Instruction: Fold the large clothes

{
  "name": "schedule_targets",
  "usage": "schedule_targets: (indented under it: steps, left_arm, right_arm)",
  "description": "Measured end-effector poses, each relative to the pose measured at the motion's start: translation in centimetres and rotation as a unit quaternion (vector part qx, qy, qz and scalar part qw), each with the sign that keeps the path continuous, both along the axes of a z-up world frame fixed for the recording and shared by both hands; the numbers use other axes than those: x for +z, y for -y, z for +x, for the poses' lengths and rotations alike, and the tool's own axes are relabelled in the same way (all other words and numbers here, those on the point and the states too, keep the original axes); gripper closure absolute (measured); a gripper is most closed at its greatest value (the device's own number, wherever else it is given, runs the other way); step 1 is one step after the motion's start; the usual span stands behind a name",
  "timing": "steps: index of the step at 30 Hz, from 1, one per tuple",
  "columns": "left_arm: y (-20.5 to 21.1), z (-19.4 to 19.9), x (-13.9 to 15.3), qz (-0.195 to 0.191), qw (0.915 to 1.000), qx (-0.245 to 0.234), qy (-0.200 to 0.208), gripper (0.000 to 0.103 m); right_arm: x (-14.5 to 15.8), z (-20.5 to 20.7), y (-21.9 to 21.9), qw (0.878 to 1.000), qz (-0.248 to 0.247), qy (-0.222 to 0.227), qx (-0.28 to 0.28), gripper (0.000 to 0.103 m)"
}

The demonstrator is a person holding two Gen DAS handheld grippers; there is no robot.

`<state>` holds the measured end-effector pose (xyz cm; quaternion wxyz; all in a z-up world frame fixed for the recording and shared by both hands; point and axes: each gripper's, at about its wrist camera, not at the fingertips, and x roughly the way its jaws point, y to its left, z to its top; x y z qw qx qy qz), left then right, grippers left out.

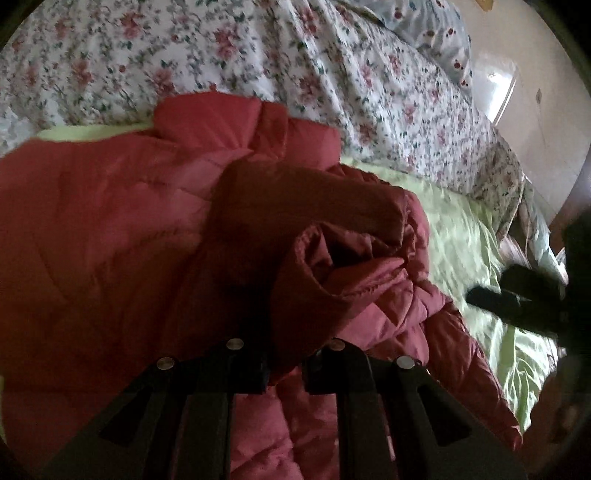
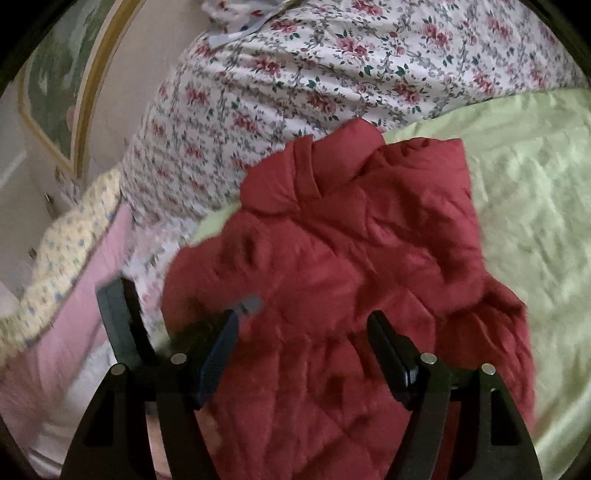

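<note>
Red jacket (image 2: 332,258): quilted puffer cloth, slight sheen. Green sheet (image 2: 524,192): smooth, faintly glossy fabric. Floral duvet (image 2: 295,74) at 12 o'clock: matt cotton. Right gripper (image 2: 303,354): matt black plastic, metal pins.

The jacket (image 2: 332,258) lies on the sheet (image 2: 528,206). Behind both sits the quilt (image 2: 295,66). A pillow (image 1: 439,33) lies beyond it.

Red jacket (image 2: 332,258) — between spread fingers (image 2: 218,354)

Place: we were in a home bedroom.
Bed: we saw a pale green sheet (image 2: 535,206) spread flat.
Bedding: we saw a rose-print duvet (image 1: 229,62) heaped behind, with a floral pillow (image 1: 439,40).
Wall: we saw a gold-framed picture (image 2: 55,85).
</note>
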<state>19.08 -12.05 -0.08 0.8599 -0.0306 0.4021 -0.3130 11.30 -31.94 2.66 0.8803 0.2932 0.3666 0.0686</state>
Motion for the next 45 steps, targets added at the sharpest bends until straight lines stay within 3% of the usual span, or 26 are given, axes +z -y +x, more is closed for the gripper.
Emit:
schedule_targets:
  steps: [6,8,10,11,12,13,19,22,24,25,28,31,35,39,45]
  left_arm:
    - [0.8,-0.1,0.1,0.001,1.0000,-0.006,-0.002,0.093]
    - [1.0,0.0,0.0,0.007,1.0000,-0.002,-0.004,0.093]
    - [1.1,0.2,-0.3,0.006,0.9999,-0.003,-0.013,0.092]
    - [1.2,0.2,-0.4,0.007,0.9998,-0.005,-0.016,0.090]
    - [1.2,0.1,-0.5,0.010,0.9998,-0.006,-0.017,0.090]
    - [1.4,0.0,-0.5,0.014,0.9998,-0.008,-0.015,0.090]
    - [1.6,-0.2,-0.4,0.012,0.9996,-0.011,-0.021,0.090]
    - [2.0,-0.6,-0.3,0.017,0.9995,-0.020,-0.020,0.090]
    - [2.0,-0.8,-0.2,0.021,0.9994,-0.021,-0.019,0.088]
    - [1.9,-0.8,-0.2,0.022,0.9993,-0.023,-0.021,0.086]
    - [0.8,-1.0,0.2,0.010,0.9983,-0.042,-0.038,0.073]
    - [-0.3,-1.8,1.1,0.006,0.9981,-0.055,-0.028,0.063]
    - [-2.2,-1.9,2.9,0.010,0.9989,-0.046,-0.001,0.061]
    - [-4.7,0.1,4.0,0.005,0.9999,-0.010,0.004,0.061]
    - [-7.0,4.3,3.1,0.022,0.9983,0.054,-0.007,0.061]
  right_arm:
    - [-2.1,4.4,0.6,0.999,0.045,-0.021,-0.007,0.036]
    - [-3.0,5.4,0.7,0.997,0.066,-0.028,-0.005,0.050]
    - [-3.5,5.9,0.6,0.996,0.082,-0.028,-0.003,0.058]
    - [-3.6,6.0,0.5,0.996,0.082,-0.028,-0.003,0.075]
    - [-3.8,6.1,0.4,0.996,0.081,-0.030,-0.005,0.084]
    - [-3.8,6.1,0.5,0.996,0.082,-0.034,-0.011,0.086]
    - [-4.1,5.6,1.1,0.993,0.113,-0.021,-0.018,0.069]
    - [-4.7,6.0,1.2,0.992,0.119,-0.021,-0.017,0.067]
    - [-5.1,6.3,0.8,0.993,0.113,-0.025,-0.013,0.074]
    - [-5.2,6.3,0.7,0.994,0.106,-0.026,-0.012,0.085]
    - [-5.1,5.9,1.0,0.995,0.099,-0.026,-0.012,0.091]
    - [-4.3,5.4,2.1,0.996,0.081,-0.018,-0.019,0.092]
    - [-2.2,4.5,4.0,0.999,0.025,-0.007,-0.045,0.093]
    - [-0.6,3.8,6.0,0.997,-0.043,-0.004,-0.069,0.094]
    - [-1.2,4.4,6.3,0.993,-0.089,-0.012,-0.071,0.094]
